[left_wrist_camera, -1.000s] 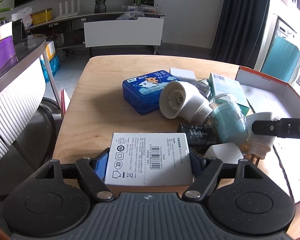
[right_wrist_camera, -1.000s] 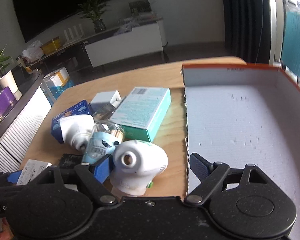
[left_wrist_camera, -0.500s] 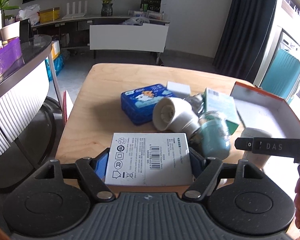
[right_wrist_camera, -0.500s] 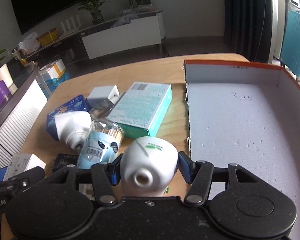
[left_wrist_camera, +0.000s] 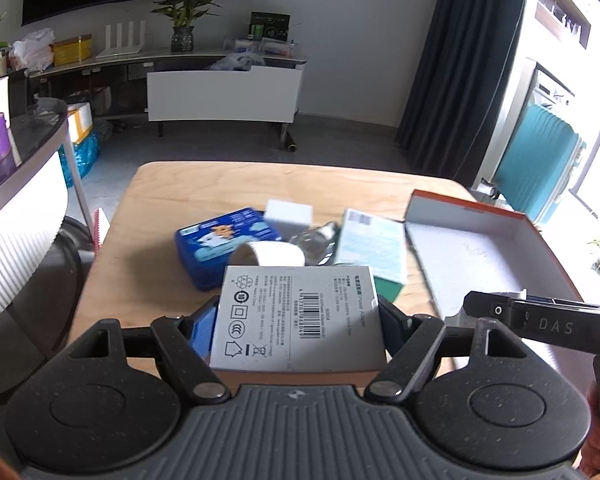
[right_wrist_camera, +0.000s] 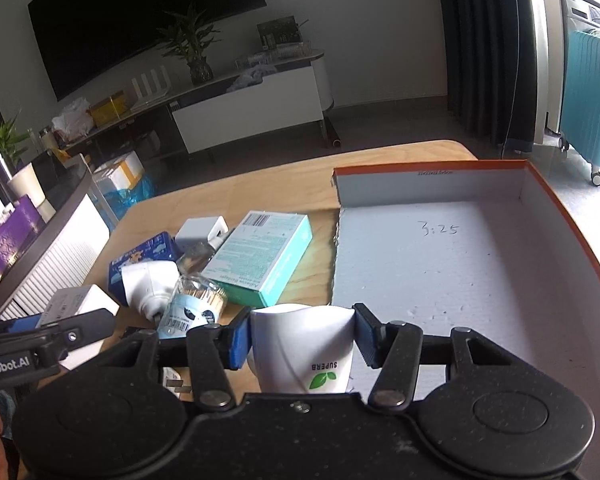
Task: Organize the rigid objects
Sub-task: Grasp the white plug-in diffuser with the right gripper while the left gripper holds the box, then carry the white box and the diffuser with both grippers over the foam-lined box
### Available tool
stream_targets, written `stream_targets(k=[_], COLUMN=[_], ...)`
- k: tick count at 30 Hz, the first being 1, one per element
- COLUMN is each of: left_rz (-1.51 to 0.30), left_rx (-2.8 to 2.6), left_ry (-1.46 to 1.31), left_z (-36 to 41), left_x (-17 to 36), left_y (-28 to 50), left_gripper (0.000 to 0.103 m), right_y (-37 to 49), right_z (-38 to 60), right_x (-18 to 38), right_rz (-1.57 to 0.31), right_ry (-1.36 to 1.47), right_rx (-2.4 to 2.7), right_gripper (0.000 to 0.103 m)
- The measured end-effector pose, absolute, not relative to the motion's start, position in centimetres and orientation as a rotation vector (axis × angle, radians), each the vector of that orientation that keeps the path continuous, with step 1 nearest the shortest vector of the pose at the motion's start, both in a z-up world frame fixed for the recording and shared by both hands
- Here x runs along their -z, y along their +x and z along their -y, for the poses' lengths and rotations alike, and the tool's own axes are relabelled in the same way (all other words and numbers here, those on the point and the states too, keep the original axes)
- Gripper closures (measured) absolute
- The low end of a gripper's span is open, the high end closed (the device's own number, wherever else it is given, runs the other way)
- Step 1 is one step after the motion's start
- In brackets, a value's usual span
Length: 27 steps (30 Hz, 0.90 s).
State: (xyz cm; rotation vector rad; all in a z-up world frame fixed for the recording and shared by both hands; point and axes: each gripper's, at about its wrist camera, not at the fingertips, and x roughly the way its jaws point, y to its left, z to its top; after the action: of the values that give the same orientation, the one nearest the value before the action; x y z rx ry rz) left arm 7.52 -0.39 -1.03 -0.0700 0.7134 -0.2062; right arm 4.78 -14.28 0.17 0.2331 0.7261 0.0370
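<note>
My left gripper (left_wrist_camera: 298, 322) is shut on a white power adapter box (left_wrist_camera: 298, 316) with a barcode label, held above the wooden table (left_wrist_camera: 160, 188). My right gripper (right_wrist_camera: 302, 338) is shut on a white plug-in device (right_wrist_camera: 302, 354) marked SUPERB with a green leaf, held at the near left edge of the orange-rimmed box (right_wrist_camera: 572, 216), whose white floor (right_wrist_camera: 452, 276) is bare. The same box shows at the right of the left wrist view (left_wrist_camera: 472, 210).
On the table lie a blue tin (left_wrist_camera: 224, 246), a teal carton (right_wrist_camera: 260, 258), a white charger block (right_wrist_camera: 200, 230), another white plug-in device (right_wrist_camera: 148, 284), a jar of cotton swabs (right_wrist_camera: 194, 306) and a clear bottle (left_wrist_camera: 314, 240). A white chair (left_wrist_camera: 16, 216) stands left.
My right gripper closed on the white plug-in device and lifted it toward the orange-rimmed box. My left gripper rose with the adapter box, so the table items look farther away.
</note>
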Motion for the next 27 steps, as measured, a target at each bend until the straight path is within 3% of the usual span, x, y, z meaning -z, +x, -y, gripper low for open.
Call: stream_targets(k=[27], left_rz=[-0.744], left_rx=[0.374], left_ry=[-0.049], left_z=[12.6], left_x=[0.2], left_y=[10.7], left_gripper=[0.025], right_y=[4.1], right_z=[24.3], right_x=[-3.5], right_rz=[-0.641], right_ry=[0.165], right_rx=[0.104], right_gripper=[0.04])
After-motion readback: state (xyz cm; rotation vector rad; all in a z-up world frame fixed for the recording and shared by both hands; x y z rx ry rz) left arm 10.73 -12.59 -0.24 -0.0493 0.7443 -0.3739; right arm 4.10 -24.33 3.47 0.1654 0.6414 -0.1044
